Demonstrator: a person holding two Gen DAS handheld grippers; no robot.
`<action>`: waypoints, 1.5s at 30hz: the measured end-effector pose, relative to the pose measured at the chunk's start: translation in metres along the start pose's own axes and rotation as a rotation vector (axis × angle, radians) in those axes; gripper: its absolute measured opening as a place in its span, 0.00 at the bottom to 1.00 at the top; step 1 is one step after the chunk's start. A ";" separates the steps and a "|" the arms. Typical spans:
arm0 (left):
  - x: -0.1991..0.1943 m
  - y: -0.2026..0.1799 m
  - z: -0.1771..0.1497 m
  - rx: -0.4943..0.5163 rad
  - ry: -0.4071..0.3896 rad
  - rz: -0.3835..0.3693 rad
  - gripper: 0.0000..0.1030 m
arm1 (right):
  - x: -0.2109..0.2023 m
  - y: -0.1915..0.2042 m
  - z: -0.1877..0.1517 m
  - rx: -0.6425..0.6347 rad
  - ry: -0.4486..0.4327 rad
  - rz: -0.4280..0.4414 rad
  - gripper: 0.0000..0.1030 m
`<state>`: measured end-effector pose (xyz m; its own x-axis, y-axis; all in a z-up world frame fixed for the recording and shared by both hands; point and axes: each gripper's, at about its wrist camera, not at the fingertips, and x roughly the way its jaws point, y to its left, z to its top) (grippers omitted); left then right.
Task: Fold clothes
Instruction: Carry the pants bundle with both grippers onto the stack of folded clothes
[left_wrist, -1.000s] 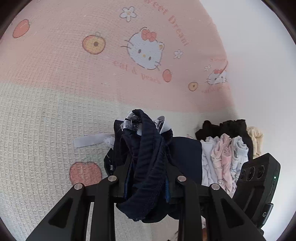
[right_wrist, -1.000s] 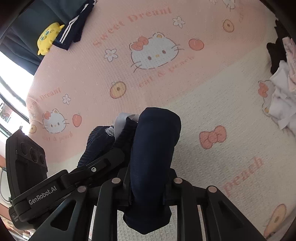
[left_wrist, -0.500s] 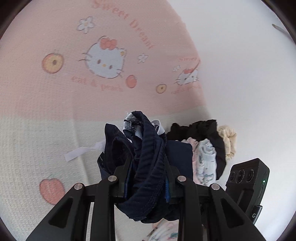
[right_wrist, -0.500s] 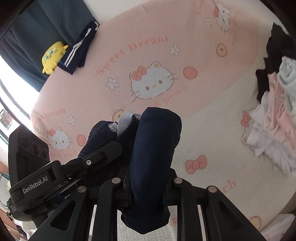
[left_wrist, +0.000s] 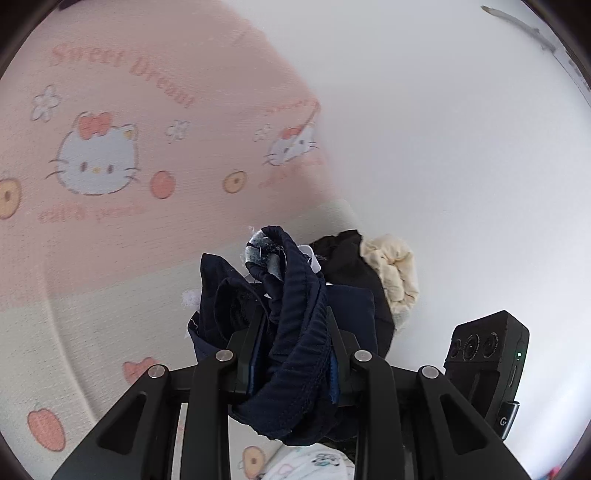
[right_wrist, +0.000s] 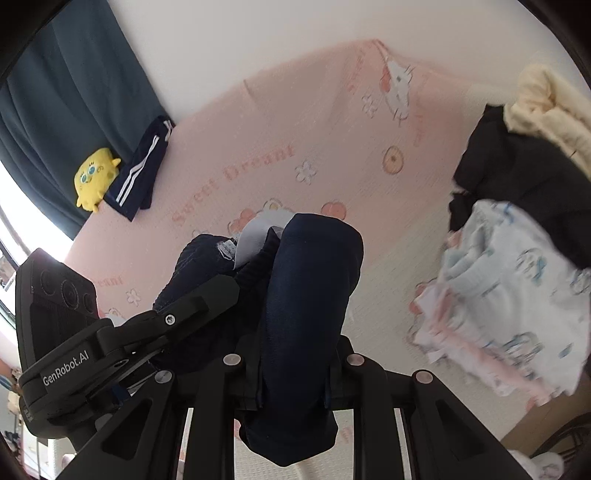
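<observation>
A navy blue garment (left_wrist: 295, 325) is bunched between both grippers and held up off the bed. My left gripper (left_wrist: 293, 332) is shut on its ribbed waistband, where a white label shows. My right gripper (right_wrist: 291, 354) is shut on a smooth fold of the same navy garment (right_wrist: 314, 280). The left gripper's body (right_wrist: 122, 343) sits close beside it on the left in the right wrist view. The right gripper's camera block (left_wrist: 487, 362) shows at the lower right of the left wrist view.
The pink and cream Hello Kitty bedspread (left_wrist: 110, 166) lies below. A pile of black, cream and light printed clothes (right_wrist: 517, 240) lies at the right. A folded navy striped garment (right_wrist: 140, 170) and a yellow plush toy (right_wrist: 96, 177) lie far left by dark curtains.
Both grippers have lifted and tilted upward with the navy garment. The bedspread has dropped lower in view, more white wall shows, and the clothes pile looks nearer on the right.
</observation>
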<state>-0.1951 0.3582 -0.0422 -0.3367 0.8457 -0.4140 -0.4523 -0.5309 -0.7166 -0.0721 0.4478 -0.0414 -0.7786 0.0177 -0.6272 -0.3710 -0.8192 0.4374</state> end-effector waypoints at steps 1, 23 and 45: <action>0.005 -0.007 0.002 0.006 0.005 -0.009 0.23 | -0.005 -0.003 0.004 0.006 -0.006 -0.009 0.19; 0.090 -0.106 0.015 0.085 0.144 -0.151 0.23 | -0.078 -0.094 0.047 0.153 -0.050 -0.081 0.19; 0.173 -0.132 0.001 0.196 0.309 -0.100 0.23 | -0.069 -0.196 0.031 0.388 -0.045 -0.030 0.20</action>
<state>-0.1942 0.5744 -0.0186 -0.0313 0.8544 -0.5187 -0.6299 -0.4198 -0.6534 0.0386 0.6243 -0.0640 -0.7827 0.0708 -0.6183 -0.5512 -0.5403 0.6359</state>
